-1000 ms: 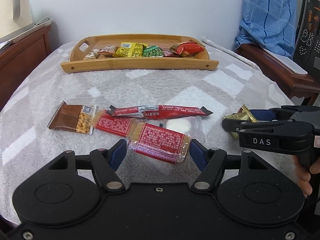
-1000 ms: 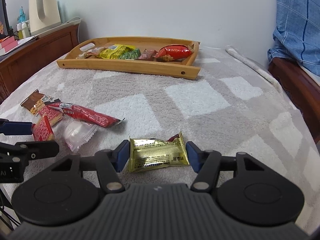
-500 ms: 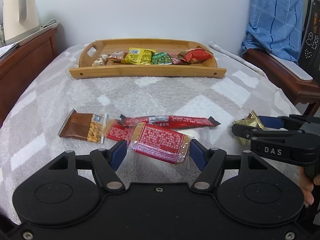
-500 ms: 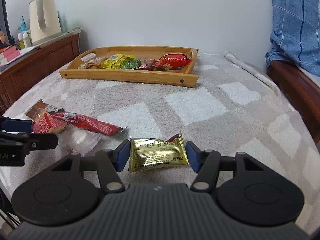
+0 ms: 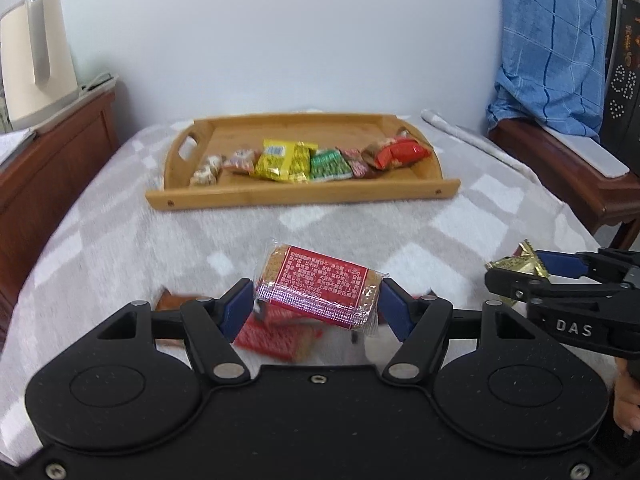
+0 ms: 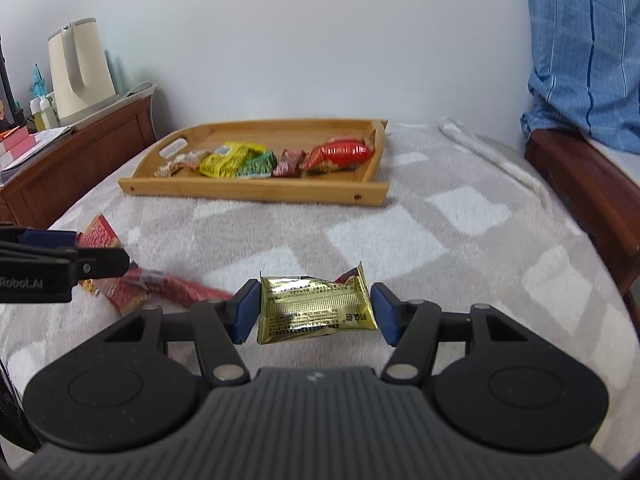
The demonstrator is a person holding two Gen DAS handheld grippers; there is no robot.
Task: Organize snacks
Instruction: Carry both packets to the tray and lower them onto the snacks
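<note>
Change: both packets, which lay on the blanket a second ago, now hang clear of it, and the views sit higher above the bed.
Left gripper (image 5: 316,307): clenched on the red biscuit packet (image 5: 318,289), end to end between its blue pads.
Right gripper (image 6: 315,309): clamped on the gold foil packet (image 6: 316,307), likewise lifted.
Tray (image 5: 448,190): wooden, well ahead on the blanket (image 6: 400,236), a row of snacks inside.
Left behind: red wrappers (image 6: 176,286) below, blurred, perhaps three or four.
Meaning: pickup looks finished; carrying to the tray likely comes next.
</note>
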